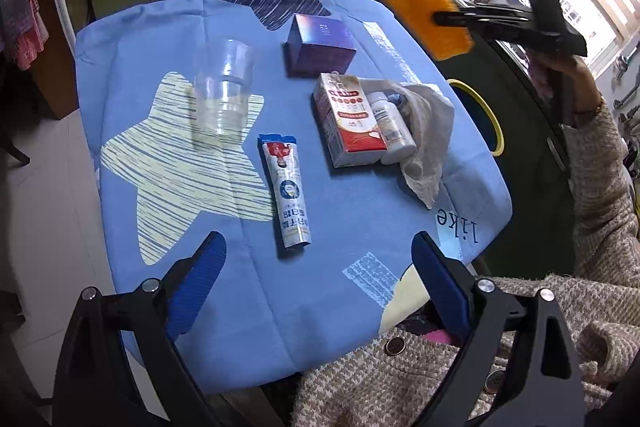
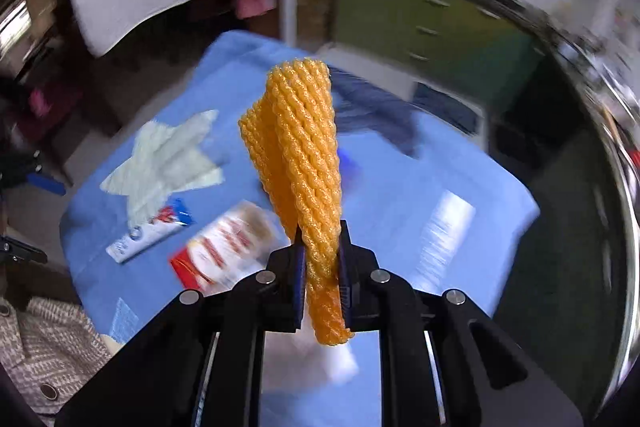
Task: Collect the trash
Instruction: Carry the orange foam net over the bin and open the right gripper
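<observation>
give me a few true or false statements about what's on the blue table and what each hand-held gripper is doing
1. The right hand-held gripper is shut on the orange foam net. True.
2. The left hand-held gripper grips the toothpaste tube. False: its jaws stand open over the blue tablecloth, holding nothing, and the tube lies flat on the cloth.
3. The clear plastic cup lies tipped on its side. False: it stands upright.
4. A white pill bottle lies beside the red and white box, against a crumpled tissue. True.
5. The purple box is stacked on the red and white box. False: it sits apart, farther back.
</observation>
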### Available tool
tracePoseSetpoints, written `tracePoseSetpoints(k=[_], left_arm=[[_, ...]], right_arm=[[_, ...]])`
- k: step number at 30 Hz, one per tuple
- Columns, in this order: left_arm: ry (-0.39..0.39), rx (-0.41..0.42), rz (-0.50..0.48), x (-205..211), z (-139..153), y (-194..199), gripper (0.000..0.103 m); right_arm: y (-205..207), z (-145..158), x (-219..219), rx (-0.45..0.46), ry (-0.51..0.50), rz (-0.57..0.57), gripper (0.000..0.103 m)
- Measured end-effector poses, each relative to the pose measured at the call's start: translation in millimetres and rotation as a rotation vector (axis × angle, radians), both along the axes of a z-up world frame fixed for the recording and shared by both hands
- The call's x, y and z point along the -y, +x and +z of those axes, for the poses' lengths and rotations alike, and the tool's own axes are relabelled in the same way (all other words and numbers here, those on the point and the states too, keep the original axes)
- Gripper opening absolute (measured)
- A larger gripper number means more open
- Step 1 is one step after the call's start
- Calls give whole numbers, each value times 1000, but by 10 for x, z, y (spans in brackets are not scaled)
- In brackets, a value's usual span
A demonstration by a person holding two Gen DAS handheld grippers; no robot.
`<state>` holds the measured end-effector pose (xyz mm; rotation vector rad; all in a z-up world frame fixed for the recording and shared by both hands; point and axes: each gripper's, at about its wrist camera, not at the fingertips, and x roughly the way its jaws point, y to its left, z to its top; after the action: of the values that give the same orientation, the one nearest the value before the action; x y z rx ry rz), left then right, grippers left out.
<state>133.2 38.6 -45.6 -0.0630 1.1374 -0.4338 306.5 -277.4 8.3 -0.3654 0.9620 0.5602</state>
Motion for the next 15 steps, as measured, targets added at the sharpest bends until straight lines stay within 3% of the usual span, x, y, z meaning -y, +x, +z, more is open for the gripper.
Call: tracePoseSetpoints(k=[3, 7, 10, 15], left_arm=[[1, 4, -17, 61, -5, -8, 90], [8, 2, -31, 166, -12, 24, 90], [19, 1, -40, 245, -4, 36, 90], [52, 7, -74, 408, 27, 0, 90]], right_arm=[[36, -79, 727, -32, -8, -192, 15], [68, -548, 1710, -123, -68, -447, 16], [76, -939, 2258, -179, -103, -587, 18], [106, -1558, 2804, -264, -184, -727, 21]])
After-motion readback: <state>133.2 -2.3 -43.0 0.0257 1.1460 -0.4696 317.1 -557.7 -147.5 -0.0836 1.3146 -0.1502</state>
